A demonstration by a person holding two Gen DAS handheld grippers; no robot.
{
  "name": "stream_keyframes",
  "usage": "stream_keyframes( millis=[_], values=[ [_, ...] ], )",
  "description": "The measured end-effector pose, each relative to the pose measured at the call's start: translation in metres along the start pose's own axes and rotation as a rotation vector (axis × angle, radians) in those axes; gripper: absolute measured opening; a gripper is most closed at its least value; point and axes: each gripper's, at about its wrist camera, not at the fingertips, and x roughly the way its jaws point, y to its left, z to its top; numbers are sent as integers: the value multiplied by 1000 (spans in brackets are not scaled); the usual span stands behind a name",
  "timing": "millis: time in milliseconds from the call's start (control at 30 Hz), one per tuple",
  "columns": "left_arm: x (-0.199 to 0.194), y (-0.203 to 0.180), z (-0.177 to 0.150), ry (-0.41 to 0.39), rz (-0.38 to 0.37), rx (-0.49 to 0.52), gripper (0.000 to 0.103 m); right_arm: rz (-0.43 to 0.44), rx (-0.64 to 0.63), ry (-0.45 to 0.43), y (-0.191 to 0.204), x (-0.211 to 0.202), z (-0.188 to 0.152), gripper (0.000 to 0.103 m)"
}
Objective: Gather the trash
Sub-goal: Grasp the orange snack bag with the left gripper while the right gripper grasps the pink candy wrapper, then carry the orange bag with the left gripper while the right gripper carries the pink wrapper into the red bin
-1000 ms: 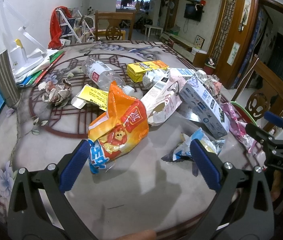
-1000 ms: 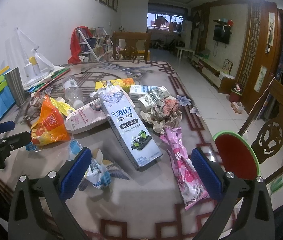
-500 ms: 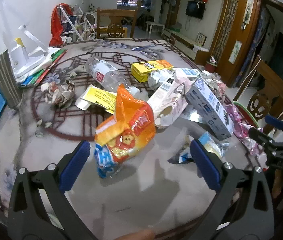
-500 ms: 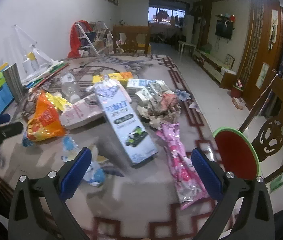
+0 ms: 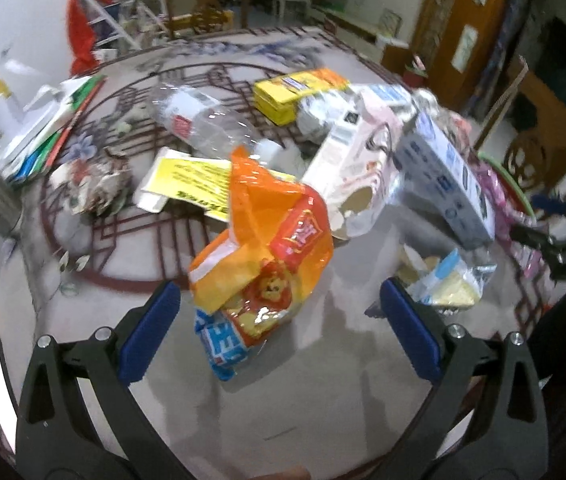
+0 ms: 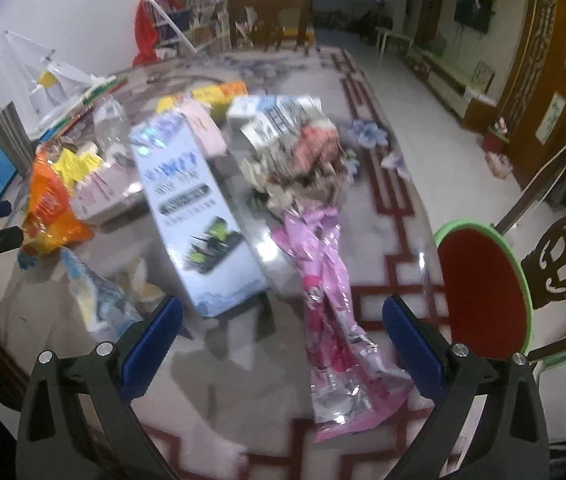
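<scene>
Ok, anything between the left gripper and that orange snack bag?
Nothing: in the left wrist view, only bare tabletop separates the open left gripper from the orange snack bag.

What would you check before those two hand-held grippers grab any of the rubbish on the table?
1. Left hand-held gripper open: ok.
2. Right hand-held gripper open: ok.
3. Orange snack bag lined up between the left fingers: ok.
4. Pink wrapper lined up between the right fingers: ok.
5. Either gripper touching its target: not ok, both are short of it.
6. Red bin with green rim reachable beside the table: cannot tell.
</scene>
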Motion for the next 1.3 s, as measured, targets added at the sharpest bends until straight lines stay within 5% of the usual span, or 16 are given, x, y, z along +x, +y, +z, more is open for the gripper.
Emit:
stream_keyframes(
  millis=[233, 500, 633, 733, 900, 1033, 1300],
  values=[
    [24, 0, 9, 71, 36, 76, 98, 14, 1, 67, -13, 25, 2, 96],
    [37, 9, 9, 70, 20, 47, 98, 26, -42, 35, -18, 14, 0, 91],
    [47, 8, 10, 87, 15, 46, 98, 40, -5, 101, -29, 29, -5, 90],
    [53, 7, 10, 97, 11, 49, 98, 69, 26, 149, -36, 44, -5, 74],
    [61, 8, 7, 104, 12, 40, 90, 37, 7, 139, -31, 46, -3, 63],
    [59, 6, 5, 88, 29, 49, 83, 10, -17, 125, -26, 45, -1, 31],
    [47, -1, 0, 71, 36, 54, 77, 38, -13, 118, -19, 40, -5, 27]
  ],
)
